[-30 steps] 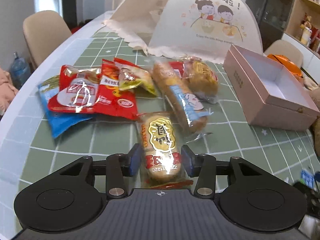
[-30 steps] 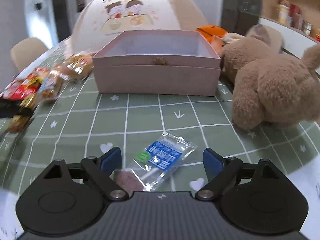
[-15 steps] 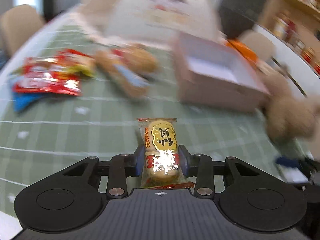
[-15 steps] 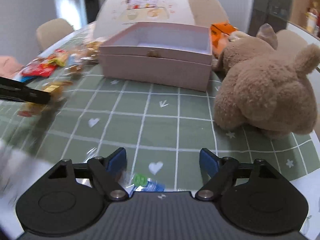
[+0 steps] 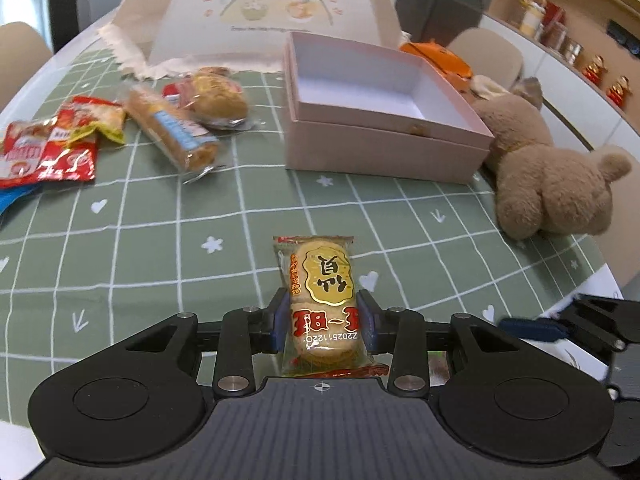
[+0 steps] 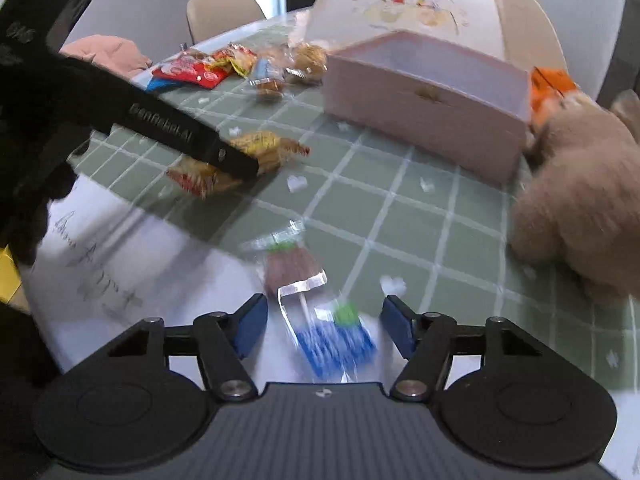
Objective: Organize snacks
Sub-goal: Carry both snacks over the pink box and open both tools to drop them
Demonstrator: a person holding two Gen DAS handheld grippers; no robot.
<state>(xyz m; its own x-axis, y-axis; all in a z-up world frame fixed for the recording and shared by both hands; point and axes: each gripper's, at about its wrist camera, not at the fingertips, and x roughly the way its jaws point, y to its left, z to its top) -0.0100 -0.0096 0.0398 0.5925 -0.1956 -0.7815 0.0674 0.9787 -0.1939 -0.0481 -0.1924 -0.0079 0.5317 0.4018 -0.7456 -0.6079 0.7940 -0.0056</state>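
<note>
A: Ahead of your left gripper (image 5: 322, 322), the green tablecloth (image 5: 160, 248) lies bare up to the pink box (image 5: 384, 148).

B: And the sides?

A: The teddy bear (image 5: 556, 184) sits against the box's right corner and blocks that flank. The snack pile (image 5: 120, 132) crowds the left, with a bare strip between it and the box.

B: Behind?

A: The food cover (image 5: 264, 8) stands just behind the box. The box is open on top.
</note>
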